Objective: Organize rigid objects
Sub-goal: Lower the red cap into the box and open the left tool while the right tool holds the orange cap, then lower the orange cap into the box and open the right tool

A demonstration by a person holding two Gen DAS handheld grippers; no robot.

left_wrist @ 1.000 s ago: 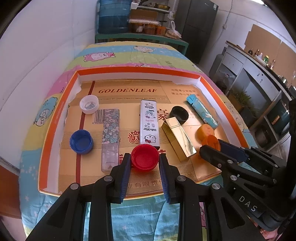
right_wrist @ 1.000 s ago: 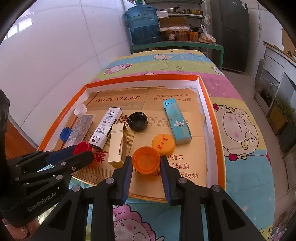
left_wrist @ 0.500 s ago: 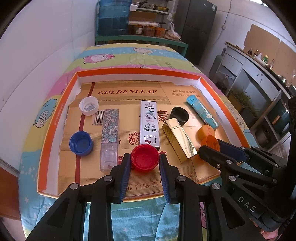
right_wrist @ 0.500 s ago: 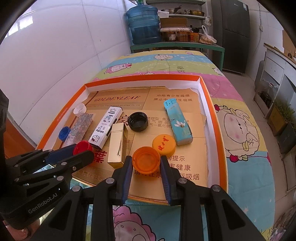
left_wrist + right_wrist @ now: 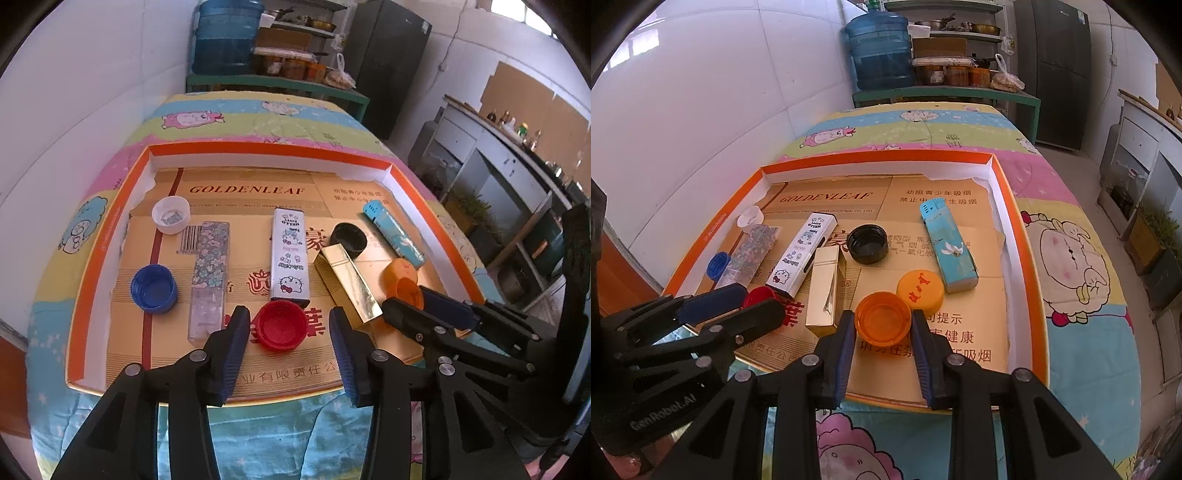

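Note:
A red bottle cap point(image 5: 280, 325) lies open side up near the front of the orange-rimmed cardboard tray point(image 5: 110, 236). My left gripper point(image 5: 289, 315) straddles it with its jaws opening, and there is a gap between the cap and each pad. In the right wrist view an orange cap point(image 5: 884, 319) sits between the pads of my right gripper point(image 5: 882, 321), which is shut on it. A yellow-orange cap point(image 5: 919, 290) lies lid side up just behind it.
Also in the tray are a blue cap point(image 5: 153, 288), a white cap point(image 5: 170, 214), a floral case point(image 5: 210, 266), a Hello Kitty box point(image 5: 290, 258), a gold box point(image 5: 349, 284), a black cap point(image 5: 349, 238) and a teal box point(image 5: 393, 232). The tray rests on a cartoon-print quilt point(image 5: 1071, 258).
The left gripper's jaws have spread apart and let go of the red cap, which stays in place. The right gripper still clamps the orange cap.

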